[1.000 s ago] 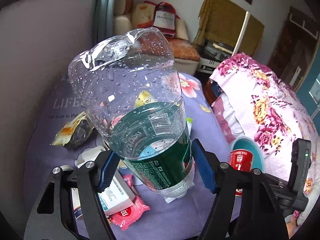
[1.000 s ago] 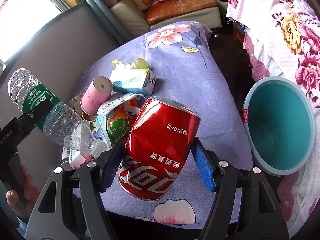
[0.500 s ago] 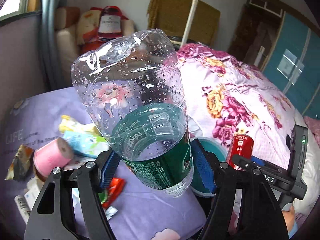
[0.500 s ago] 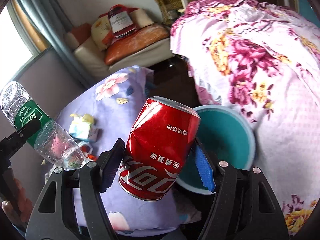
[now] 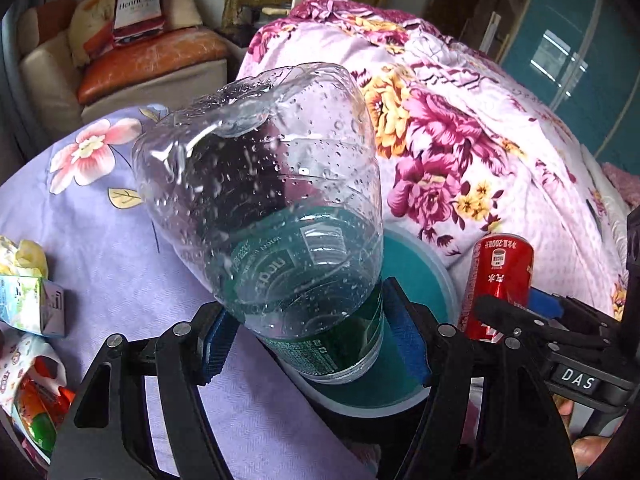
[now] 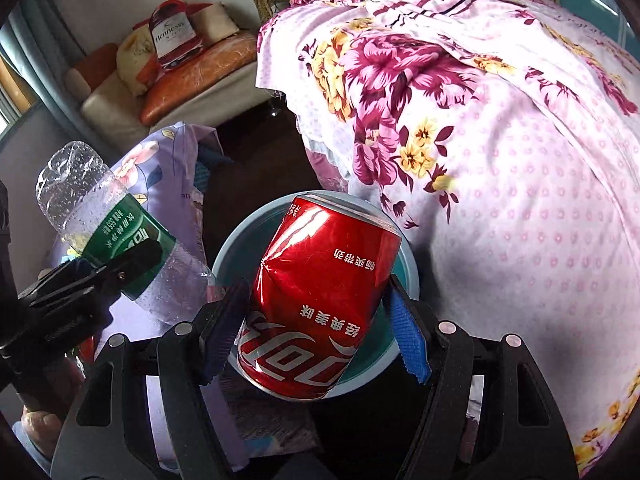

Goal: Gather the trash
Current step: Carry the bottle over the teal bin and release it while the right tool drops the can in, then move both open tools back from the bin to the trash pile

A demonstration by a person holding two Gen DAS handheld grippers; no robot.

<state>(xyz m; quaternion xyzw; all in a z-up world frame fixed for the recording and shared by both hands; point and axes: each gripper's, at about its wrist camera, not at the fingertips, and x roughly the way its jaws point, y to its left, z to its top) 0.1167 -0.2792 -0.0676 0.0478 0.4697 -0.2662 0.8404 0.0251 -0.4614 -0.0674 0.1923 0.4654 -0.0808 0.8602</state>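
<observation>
The left hand-held gripper (image 5: 314, 344) is clamped on a crushed clear bottle (image 5: 264, 208) with a green label, its blue pads pressing the label band. The right hand-held gripper (image 6: 320, 336) grips a dented red can (image 6: 320, 304) the same way. Both pieces of trash hang over a teal bin (image 6: 406, 276) on the dark floor, the can over its mouth, the bottle at its left rim. Left of the bin, a table (image 5: 100, 240) under lilac flowered cloth carries a small carton (image 5: 32, 304) and snack wrappers (image 5: 32, 396). Right of the bin, a pink floral quilt (image 6: 500, 200) bulges close against it. Far off stands a sofa (image 5: 132, 80) with cushions.
</observation>
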